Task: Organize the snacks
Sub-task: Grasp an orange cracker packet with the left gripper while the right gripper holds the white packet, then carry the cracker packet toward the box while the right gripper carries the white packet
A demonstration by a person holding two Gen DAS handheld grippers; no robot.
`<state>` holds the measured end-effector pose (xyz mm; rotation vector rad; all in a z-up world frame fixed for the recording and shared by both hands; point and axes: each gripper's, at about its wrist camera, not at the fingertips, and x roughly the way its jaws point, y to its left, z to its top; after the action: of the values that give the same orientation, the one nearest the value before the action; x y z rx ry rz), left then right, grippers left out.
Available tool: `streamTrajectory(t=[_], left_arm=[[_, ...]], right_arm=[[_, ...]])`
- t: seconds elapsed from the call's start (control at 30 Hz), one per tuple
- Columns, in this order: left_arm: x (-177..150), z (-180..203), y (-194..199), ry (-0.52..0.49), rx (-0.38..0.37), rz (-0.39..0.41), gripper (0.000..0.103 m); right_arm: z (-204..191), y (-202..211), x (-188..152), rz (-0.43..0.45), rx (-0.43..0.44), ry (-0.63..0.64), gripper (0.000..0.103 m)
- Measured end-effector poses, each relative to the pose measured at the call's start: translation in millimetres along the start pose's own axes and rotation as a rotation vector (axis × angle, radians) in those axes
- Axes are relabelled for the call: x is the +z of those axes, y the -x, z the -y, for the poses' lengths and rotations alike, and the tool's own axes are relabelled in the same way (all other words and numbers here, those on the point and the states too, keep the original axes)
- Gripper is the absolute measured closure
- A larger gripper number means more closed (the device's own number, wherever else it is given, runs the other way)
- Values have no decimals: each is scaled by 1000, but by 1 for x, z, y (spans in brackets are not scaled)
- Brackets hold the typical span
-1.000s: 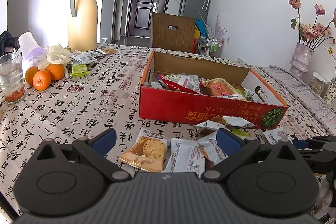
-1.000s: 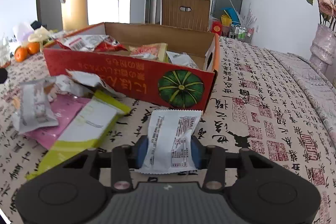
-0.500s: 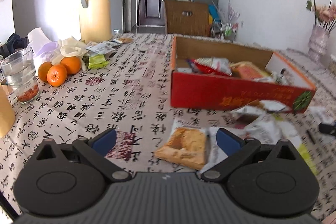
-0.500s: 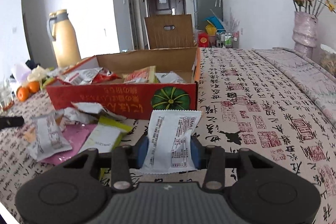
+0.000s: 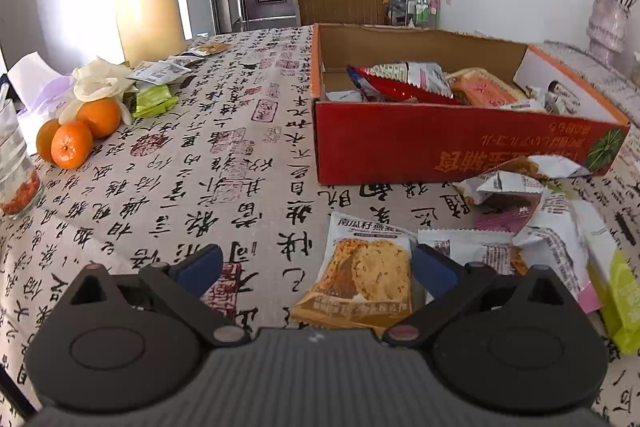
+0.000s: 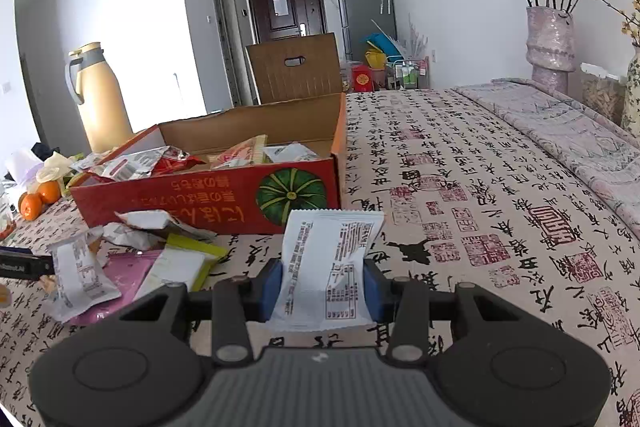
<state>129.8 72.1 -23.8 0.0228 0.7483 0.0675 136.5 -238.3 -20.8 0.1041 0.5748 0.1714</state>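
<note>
Snacks lie loose before one red box [image 5: 460, 151] on the worktop [image 5: 180, 187]; several more sit inside. Right claw [image 6: 323, 287] grips one white packet [image 6: 326, 267]; left claw [image 5: 316, 269] gapes empty beside one cake packet [image 5: 366, 279]. Three oranges [image 5: 76, 135] sit left.

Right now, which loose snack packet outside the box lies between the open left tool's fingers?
The cake-picture packet, lying flat between the left tool's fingers; the other loose packets lie farther right.
</note>
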Motion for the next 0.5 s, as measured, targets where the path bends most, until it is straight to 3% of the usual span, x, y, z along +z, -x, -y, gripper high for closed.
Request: streamTrajectory(t=[0.17, 0.23, 0.3, 0.4, 0.5], left_arm=[[-1, 3, -9, -6, -13, -32, 20], [-1, 3, -8, 0, -36, -29, 33], [-1, 4, -5, -6, -55, -21, 54], [-4, 8, 1, -10, -68, -12, 61], [-9, 10, 7, -8, -70, -2, 61]], right_arm=[[2, 0, 0, 2, -5, -12, 61], [2, -1, -1, 0, -5, -15, 61], [1, -3, -2, -4, -3, -17, 61], [1, -4, -3, -9, 3, -18, 61], [1, -5, -4, -11, 7, -20, 61]])
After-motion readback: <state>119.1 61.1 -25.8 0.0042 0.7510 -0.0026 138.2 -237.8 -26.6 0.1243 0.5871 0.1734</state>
